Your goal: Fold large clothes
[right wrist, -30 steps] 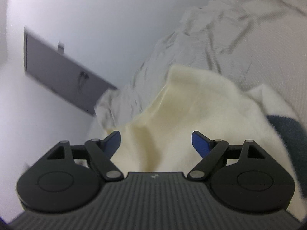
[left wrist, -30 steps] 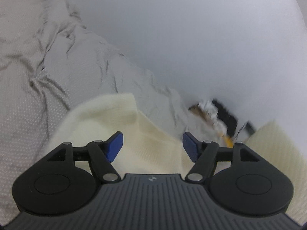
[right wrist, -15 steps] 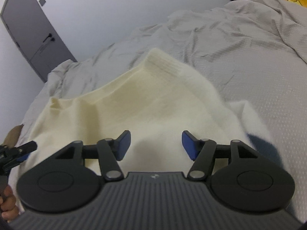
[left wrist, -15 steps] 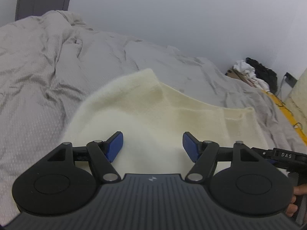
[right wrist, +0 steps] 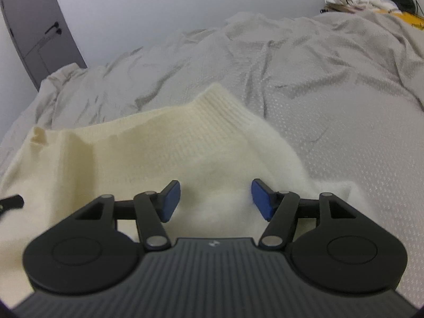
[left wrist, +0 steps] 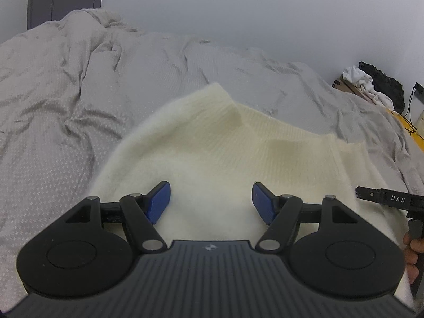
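A cream knit sweater lies spread on a bed under both hand-held grippers, its near part hidden behind the black gripper bodies and blurred where the fuzzy pile sits closest to the lenses. The left gripper is poised over the garment with its blue pads well apart and only sweater surface between them; no fold is pinched. The right gripper is likewise spread, though its jaws have just been closing; whether the pads touch the fabric below cannot be told. In the left wrist view the right gripper's tip and a few fingers of the person's right hand are cut off at the right edge; in the right wrist view a dark tip at the left edge is too clipped to read.

The sweater rests on a rumpled grey bedspread with a fine dotted weave that fills the bed all round it. Its ribbed band forms a peak pointing away from the cameras, and the garment's long axis appears to run left to right across the bed.

Beyond the bed stand a plain pale wall, a grey door at far left, and at far right a heap of white and black clothes beside something yellow, indistinct.
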The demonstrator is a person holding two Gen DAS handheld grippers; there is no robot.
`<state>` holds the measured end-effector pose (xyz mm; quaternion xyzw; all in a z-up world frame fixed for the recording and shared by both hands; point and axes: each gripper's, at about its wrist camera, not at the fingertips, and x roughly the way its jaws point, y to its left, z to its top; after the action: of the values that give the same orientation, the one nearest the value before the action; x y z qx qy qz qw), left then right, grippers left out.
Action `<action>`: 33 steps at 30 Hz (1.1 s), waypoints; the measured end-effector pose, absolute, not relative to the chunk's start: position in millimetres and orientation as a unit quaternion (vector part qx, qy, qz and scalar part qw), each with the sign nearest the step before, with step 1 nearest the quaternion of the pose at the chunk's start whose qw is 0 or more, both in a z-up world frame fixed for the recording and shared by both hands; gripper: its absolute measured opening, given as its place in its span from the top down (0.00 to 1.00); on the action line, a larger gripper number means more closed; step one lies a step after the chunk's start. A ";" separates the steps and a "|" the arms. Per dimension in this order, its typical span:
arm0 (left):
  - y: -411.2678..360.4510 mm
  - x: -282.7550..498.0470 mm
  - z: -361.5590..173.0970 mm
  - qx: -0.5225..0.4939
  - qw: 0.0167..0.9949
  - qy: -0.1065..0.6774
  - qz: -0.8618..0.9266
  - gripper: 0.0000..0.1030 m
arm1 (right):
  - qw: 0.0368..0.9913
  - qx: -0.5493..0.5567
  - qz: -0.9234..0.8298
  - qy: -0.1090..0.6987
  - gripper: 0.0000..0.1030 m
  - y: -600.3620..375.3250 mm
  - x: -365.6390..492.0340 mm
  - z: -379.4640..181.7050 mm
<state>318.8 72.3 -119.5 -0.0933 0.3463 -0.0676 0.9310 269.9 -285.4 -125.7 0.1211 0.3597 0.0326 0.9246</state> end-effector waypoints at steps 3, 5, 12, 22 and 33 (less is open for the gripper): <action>73.0 311.8 -110.4 -0.106 0.930 0.345 -0.064 0.29 | 0.925 0.120 0.034 0.358 0.40 -284.7 260.8 -119.5; 71.6 303.0 -100.6 -0.106 0.934 0.337 -0.063 0.29 | 0.924 0.137 0.037 0.355 0.39 -287.1 251.7 -112.4; 67.4 251.2 -80.3 -0.102 0.941 0.314 -0.070 0.29 | 0.933 0.129 0.050 0.332 0.39 -281.6 195.7 -84.7; 55.5 172.1 -57.5 -0.064 0.953 0.282 -0.090 0.29 | 0.948 0.128 0.069 0.285 0.39 -275.3 117.7 -51.2; 33.1 123.7 -71.6 -0.073 0.947 0.298 -0.099 0.29 | 0.929 0.209 0.086 0.293 0.38 -276.0 61.0 -59.3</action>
<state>123.7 33.1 -71.6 -0.0730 0.2977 -0.0993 0.9467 61.0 -276.0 -59.3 0.2090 0.2927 0.0855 0.9292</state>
